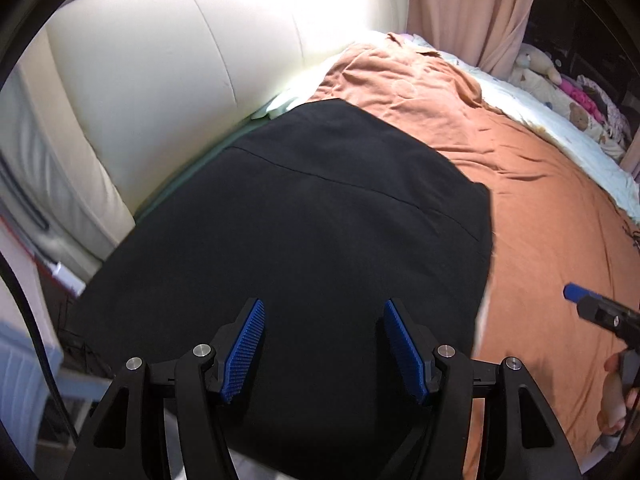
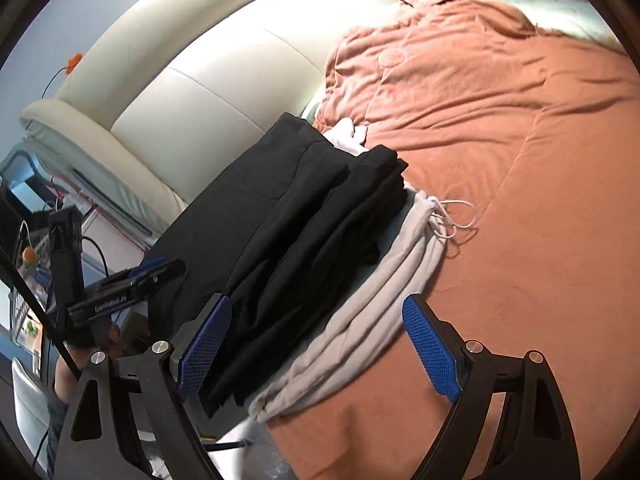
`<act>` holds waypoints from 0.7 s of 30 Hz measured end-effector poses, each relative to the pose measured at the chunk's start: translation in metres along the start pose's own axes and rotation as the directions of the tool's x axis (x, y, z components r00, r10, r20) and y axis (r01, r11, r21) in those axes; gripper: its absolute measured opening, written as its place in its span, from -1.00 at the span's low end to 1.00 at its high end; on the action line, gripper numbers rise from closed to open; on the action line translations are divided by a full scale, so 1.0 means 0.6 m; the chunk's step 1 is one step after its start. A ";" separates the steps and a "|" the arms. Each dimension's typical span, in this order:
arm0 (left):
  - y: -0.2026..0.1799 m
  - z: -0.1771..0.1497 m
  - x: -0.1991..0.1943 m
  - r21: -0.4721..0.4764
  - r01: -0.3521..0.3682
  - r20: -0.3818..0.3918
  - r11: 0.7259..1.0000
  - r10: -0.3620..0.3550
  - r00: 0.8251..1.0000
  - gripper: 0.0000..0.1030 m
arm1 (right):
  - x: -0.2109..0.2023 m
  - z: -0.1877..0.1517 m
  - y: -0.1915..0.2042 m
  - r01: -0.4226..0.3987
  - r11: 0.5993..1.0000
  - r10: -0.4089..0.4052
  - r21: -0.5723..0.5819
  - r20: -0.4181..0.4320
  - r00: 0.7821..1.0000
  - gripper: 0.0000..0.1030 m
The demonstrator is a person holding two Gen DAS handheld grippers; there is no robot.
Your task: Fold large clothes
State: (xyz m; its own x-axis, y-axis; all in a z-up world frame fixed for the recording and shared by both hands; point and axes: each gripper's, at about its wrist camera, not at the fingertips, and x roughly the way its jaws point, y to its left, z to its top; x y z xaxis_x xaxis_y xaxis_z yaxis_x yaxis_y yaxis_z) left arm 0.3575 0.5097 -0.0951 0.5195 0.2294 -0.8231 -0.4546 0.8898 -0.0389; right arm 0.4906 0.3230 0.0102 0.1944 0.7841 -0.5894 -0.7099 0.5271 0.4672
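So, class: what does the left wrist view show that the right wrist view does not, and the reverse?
Only the left wrist view shows the stuffed toys and pink curtain. Only the right wrist view shows the grey garment with its white drawstring beneath the black stack. Both show the folded black garment, orange bedspread and cream headboard.

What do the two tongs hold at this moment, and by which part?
Nothing is held. The left tongs stand open above the folded black garment, pads clear of it. The right tongs are open too, over the grey garment.
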 end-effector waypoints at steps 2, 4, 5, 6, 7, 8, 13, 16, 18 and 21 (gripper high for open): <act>-0.015 -0.018 -0.023 0.000 0.013 0.022 1.000 -0.013 1.000 0.24 | -0.035 -0.009 0.013 0.011 0.999 -0.010 -0.030 0.016 1.000 0.68; -0.033 -0.035 -0.054 -0.002 0.036 0.048 0.999 -0.035 0.998 0.24 | -0.061 -0.017 0.022 0.019 0.999 -0.018 -0.048 0.020 1.000 0.68; -0.041 -0.041 -0.067 -0.001 0.041 0.060 0.999 -0.040 0.997 0.25 | -0.071 -0.022 0.026 0.029 0.998 -0.027 -0.055 0.022 0.999 0.68; -0.048 -0.044 -0.079 -0.002 0.043 0.071 0.999 -0.043 0.997 0.27 | -0.088 -0.028 0.032 0.041 0.997 -0.039 -0.068 0.025 0.999 0.68; -0.056 -0.049 -0.092 -0.004 0.047 0.084 0.999 -0.046 0.995 0.36 | -0.103 -0.033 0.036 0.053 0.995 -0.051 -0.080 0.029 0.998 0.68; -0.065 -0.057 -0.107 -0.008 0.052 0.099 0.999 -0.051 0.994 0.48 | -0.117 -0.038 0.038 0.060 0.994 -0.058 -0.089 0.033 0.998 0.68; -0.114 -0.101 -0.184 -0.021 0.063 0.186 0.998 -0.058 0.981 0.82 | -0.211 -0.076 0.052 0.137 0.980 -0.127 -0.144 0.075 0.989 0.95; -0.136 -0.128 -0.218 -0.040 0.069 0.234 0.997 -0.058 0.970 0.99 | -0.270 -0.104 0.052 0.170 0.972 -0.154 -0.165 0.107 0.982 1.00; -0.152 -0.151 -0.240 -0.050 0.079 0.258 0.996 -0.063 0.964 0.99 | -0.309 -0.124 0.049 0.196 0.966 -0.175 -0.167 0.131 0.976 1.00; -0.179 -0.180 -0.262 -0.048 0.104 0.271 0.993 -0.087 0.959 0.99 | -0.360 -0.153 0.045 0.219 0.961 -0.195 -0.166 0.149 0.969 1.00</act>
State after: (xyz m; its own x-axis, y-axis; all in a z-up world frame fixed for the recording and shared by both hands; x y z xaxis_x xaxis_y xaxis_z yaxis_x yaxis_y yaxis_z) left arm 0.2464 0.3355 -0.0224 0.7334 0.2495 -0.6324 -0.4327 0.8888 -0.1511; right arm 0.3676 0.1376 0.0896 0.4281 0.7061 -0.5640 -0.7526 0.6241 0.2101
